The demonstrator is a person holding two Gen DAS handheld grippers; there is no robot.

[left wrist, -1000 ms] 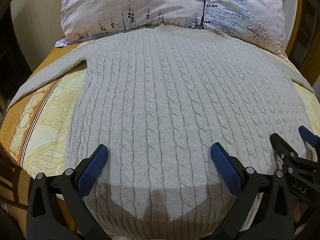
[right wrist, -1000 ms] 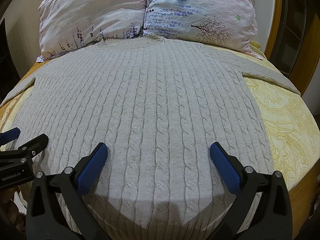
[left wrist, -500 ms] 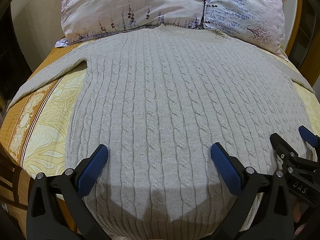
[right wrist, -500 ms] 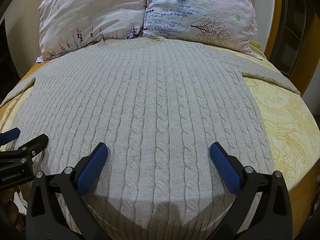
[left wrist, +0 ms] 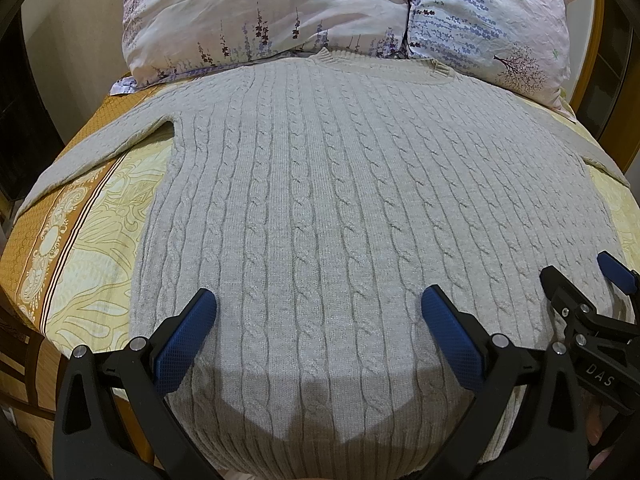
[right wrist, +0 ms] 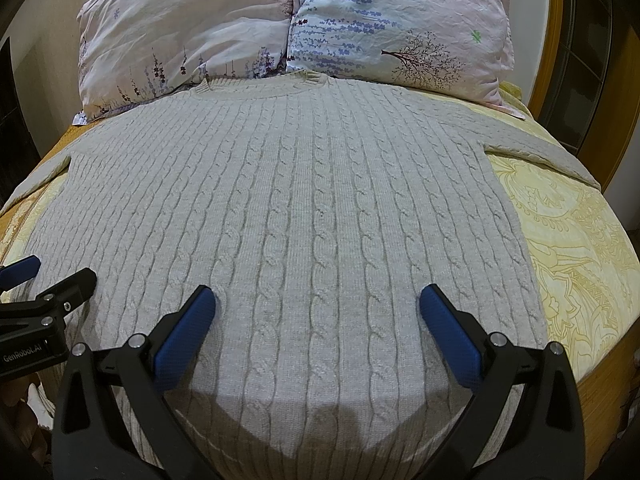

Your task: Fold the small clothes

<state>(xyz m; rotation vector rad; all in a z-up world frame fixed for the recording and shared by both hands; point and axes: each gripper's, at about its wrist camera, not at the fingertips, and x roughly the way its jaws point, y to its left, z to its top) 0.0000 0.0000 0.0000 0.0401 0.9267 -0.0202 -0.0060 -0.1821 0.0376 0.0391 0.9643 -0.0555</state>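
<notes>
Sweater (left wrist: 340, 200) flat on bed (left wrist: 92, 240), collar at 2 pillows (left wrist: 264, 12) by head edge; sleeves out to L/R edges.

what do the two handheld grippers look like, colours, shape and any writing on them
Both look alike: the left gripper and right gripper have black angular plastic arms with silver pivot bolts, each ending in blue fingers with a fine mesh texture. From the side, the left one's body reads "GenRobot.AI" and the right one's shows the letters "DAS". No cables or sleeves are visible.

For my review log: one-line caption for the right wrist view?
Open right hand-held gripper poised over the hem end of a grey sweater spread flat on a bed, two pillows behind.
</notes>
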